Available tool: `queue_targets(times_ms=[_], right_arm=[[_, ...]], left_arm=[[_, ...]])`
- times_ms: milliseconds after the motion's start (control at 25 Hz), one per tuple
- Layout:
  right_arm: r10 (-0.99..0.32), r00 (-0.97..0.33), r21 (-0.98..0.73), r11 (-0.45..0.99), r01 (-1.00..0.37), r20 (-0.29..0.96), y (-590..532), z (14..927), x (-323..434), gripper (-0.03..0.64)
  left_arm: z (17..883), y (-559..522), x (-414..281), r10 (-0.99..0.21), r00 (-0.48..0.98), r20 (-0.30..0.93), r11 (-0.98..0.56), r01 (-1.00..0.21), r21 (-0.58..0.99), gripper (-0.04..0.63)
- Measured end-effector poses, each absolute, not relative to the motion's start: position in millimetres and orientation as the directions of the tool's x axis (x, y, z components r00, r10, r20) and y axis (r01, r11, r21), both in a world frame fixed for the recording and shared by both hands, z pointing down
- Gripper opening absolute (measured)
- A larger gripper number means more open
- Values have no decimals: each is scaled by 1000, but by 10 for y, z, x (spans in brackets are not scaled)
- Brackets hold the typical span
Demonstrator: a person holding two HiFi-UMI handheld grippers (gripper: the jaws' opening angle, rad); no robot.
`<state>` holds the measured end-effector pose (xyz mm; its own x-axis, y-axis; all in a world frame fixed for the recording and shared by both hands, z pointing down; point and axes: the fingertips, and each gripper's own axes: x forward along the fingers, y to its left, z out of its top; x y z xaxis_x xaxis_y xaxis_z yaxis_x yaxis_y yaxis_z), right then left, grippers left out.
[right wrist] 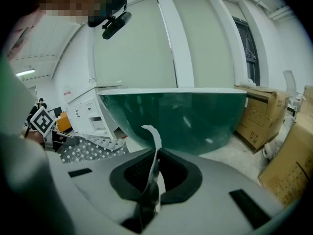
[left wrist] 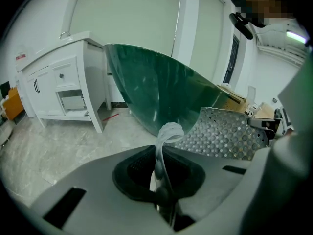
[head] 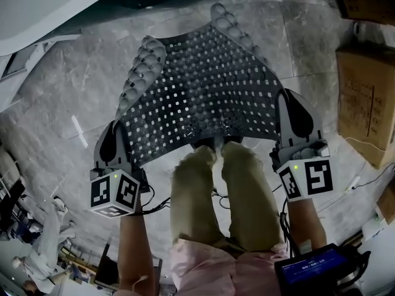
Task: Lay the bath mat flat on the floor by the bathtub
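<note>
- Left gripper: you are holding it at 8 o'clock in the head view. Its jaws are closed together on the near-left corner of the bath mat, and a curl of the mat's pale edge is sticking up out of the pinch.
- Right gripper: you are holding it at 4 o'clock, its jaws pinching the near-right corner of the mat in the same way.
- Bath mat: it is hanging spread between the two grippers and reaching out toward 12 o'clock over the marble floor. Its near edge is covering your feet, and both far corners are curling upward. Whether the far edge is touching the floor cannot be told.
- Bathtub: its white rim is showing at 10 to 11 o'clock in the head view. Both gripper views are showing its dark green wall near, ahead of the jaws.
- Also present: cardboard boxes at 3 o'clock and a white cabinet beside the tub.
- Step in hand, as judged: you are carrying the mat opened out, and it is not yet laid.
- Next move, as judged: you are needing to lower both corners evenly beside the tub, let the curled far corners flatten, and only then part the jaws.
</note>
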<state>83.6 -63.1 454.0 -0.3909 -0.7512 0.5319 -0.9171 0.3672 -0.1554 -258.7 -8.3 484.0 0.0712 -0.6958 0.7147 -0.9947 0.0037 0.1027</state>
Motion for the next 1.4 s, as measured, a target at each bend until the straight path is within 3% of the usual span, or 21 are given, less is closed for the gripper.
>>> queue_targets(times_ms=[1400], right_arm=[[-736, -363, -122, 361, -924, 571, -667, 4622, 837, 31]], left_arm=[[5128, -35, -2625, -667, 108, 738, 30, -985, 171, 37]])
